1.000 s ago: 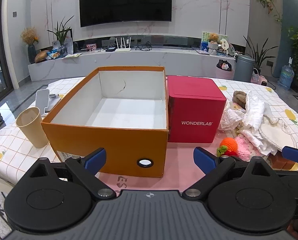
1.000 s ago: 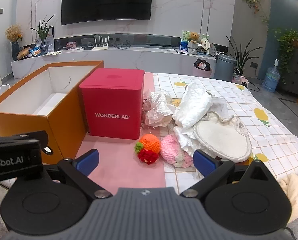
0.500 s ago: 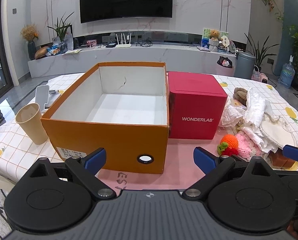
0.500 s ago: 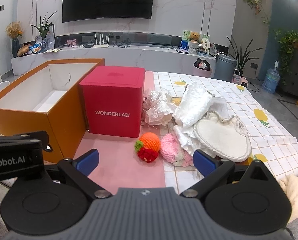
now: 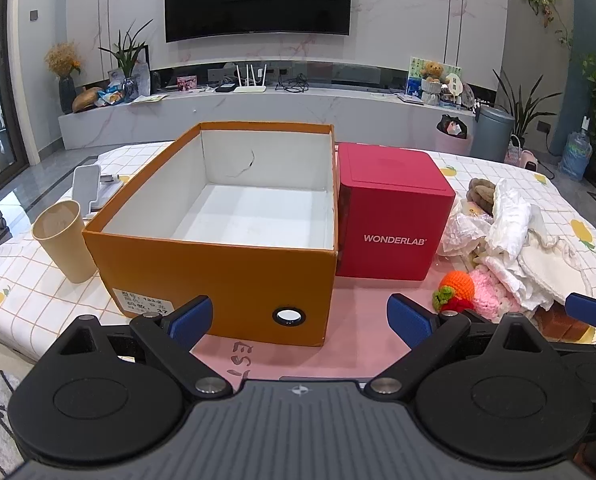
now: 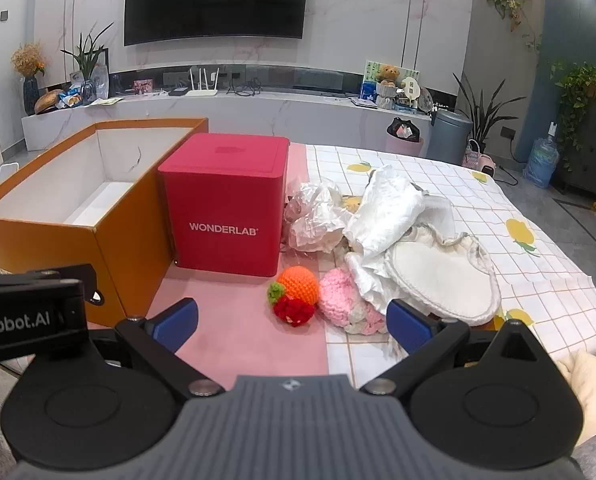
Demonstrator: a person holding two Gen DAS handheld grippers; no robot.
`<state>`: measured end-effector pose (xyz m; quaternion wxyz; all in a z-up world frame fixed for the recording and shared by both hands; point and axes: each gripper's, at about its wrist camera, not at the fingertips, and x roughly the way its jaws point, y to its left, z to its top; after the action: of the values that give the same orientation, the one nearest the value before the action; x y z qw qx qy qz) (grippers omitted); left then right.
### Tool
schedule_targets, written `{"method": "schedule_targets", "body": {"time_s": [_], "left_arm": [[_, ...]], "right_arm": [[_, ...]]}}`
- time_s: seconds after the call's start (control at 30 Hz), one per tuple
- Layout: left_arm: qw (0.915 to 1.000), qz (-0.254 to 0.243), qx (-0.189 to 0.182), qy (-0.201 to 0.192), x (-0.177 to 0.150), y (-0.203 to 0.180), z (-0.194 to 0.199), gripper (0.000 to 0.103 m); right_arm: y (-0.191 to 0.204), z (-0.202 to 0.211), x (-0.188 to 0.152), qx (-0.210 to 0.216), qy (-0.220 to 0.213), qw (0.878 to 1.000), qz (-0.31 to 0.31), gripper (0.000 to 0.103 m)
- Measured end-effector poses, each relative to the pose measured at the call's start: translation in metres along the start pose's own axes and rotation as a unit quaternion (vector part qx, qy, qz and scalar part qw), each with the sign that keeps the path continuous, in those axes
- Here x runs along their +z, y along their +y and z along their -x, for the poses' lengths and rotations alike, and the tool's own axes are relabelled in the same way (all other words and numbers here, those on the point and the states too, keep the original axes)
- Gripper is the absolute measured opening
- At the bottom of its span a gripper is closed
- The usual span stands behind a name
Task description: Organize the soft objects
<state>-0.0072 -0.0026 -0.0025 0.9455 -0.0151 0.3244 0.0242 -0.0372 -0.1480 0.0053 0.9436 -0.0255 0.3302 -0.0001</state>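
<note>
An open orange box [image 5: 226, 280] with a white, empty inside stands on the table; it also shows in the right wrist view [image 6: 118, 236]. A red WONDERLAB box [image 5: 394, 216] stands right of it, also in the right wrist view [image 6: 226, 204]. A pile of soft things lies to the right: an orange crochet ball [image 6: 298, 282] with a red crochet piece [image 6: 292, 312], a pink crochet piece [image 6: 344, 300], white cloths [image 6: 386, 212], a cream round pad [image 6: 442, 284]. My left gripper [image 5: 300, 316] is open before the orange box. My right gripper [image 6: 292, 322] is open just short of the crochet pieces.
A tan paper cup [image 5: 64, 236] stands left of the orange box, with a white phone stand [image 5: 86, 184] behind it. Crumpled clear plastic [image 6: 318, 216] lies beside the red box. The checked tablecloth [image 6: 538, 264] ends at the right edge. A TV console runs along the back wall.
Both grippers have pulled back and risen slightly, so the boxes and the soft pile look a little farther away. Both stay open. Nothing on the table has moved.
</note>
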Motion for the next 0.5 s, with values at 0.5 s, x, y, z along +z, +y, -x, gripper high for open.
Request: {"method": "schedule_targets", "body": {"time_s": [0.5], "left_arm": [[0.9973, -0.009, -0.030, -0.067, 0.004, -0.020, 0.014, 0.103]], "right_arm": [[-0.034, 0.006, 0.008, -0.020, 0.001, 0.999, -0.046, 0.100]]}}
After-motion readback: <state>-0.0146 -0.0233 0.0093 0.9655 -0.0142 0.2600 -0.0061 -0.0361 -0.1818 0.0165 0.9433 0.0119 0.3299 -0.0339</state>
